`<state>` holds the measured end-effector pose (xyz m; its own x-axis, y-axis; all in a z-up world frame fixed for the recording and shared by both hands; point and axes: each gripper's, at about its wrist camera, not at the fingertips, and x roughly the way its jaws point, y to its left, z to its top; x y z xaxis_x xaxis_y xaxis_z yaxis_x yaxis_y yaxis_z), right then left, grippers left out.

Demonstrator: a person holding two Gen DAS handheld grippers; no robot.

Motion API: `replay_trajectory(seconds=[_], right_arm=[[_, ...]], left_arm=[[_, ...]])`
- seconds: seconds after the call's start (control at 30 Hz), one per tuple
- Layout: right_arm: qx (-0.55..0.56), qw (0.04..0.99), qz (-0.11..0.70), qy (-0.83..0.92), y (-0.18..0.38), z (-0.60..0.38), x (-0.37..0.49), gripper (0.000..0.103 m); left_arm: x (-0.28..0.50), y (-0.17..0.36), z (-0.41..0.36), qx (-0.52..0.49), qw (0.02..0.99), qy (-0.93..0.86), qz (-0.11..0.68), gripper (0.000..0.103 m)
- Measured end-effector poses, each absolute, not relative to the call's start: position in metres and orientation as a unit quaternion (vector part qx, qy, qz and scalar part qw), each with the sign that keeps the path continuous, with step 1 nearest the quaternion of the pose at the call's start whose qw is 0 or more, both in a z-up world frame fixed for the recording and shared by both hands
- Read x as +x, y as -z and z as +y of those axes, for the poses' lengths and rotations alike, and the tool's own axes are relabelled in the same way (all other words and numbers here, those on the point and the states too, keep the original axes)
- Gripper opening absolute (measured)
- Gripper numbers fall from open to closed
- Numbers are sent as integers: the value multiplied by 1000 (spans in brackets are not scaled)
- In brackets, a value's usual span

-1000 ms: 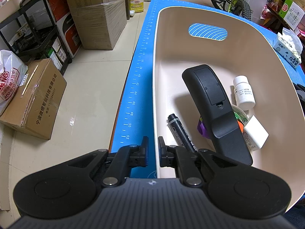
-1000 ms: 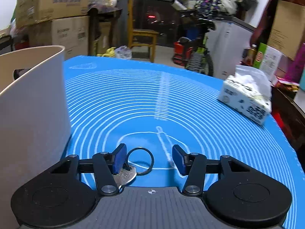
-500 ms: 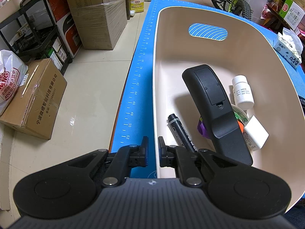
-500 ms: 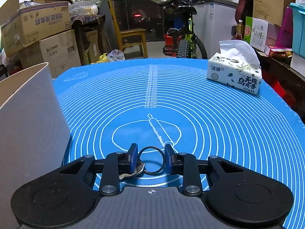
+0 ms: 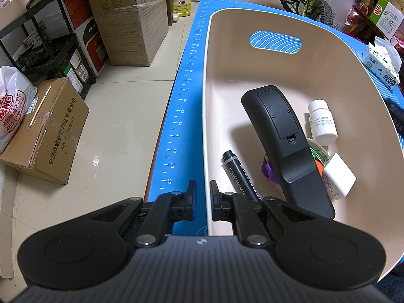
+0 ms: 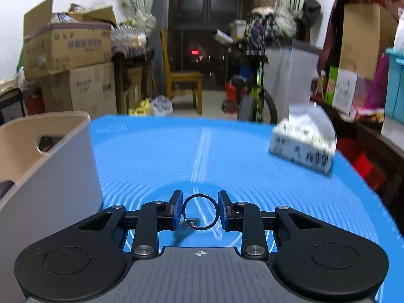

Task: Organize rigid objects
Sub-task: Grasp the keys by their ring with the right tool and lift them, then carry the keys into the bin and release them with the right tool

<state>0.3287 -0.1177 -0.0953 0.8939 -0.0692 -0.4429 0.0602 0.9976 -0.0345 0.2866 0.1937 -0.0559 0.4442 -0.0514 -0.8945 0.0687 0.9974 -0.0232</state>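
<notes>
Right gripper (image 6: 200,207) jaws closed in since earlier, now pinching key ring (image 6: 199,211), lifted off blue mat (image 6: 277,176). Left gripper (image 5: 202,203) unchanged, jaws clamping beige bin (image 5: 209,116) near-left rim.

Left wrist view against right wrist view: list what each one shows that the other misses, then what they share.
Only the left wrist view shows the bin's contents: the black remote, the marker, the white bottle and the white block. It also shows the left hand-held gripper clamped on the bin's rim.

Only the right wrist view shows the right hand-held gripper shut on the key ring, a key dangling below it.

Both show the beige bin, the blue mat and the tissue pack.
</notes>
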Motion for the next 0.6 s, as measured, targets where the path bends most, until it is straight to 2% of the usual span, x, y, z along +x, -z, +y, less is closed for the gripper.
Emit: replay_trajectory(seconds=[0.37, 0.6], right_arm=[[-26, 989, 147, -7, 26, -107, 314, 38], [-27, 989, 132, -56, -10, -79, 309, 38]], left_arm=[[287, 56, 193, 8, 850, 35, 526, 13], [287, 56, 193, 8, 850, 35, 526, 13]])
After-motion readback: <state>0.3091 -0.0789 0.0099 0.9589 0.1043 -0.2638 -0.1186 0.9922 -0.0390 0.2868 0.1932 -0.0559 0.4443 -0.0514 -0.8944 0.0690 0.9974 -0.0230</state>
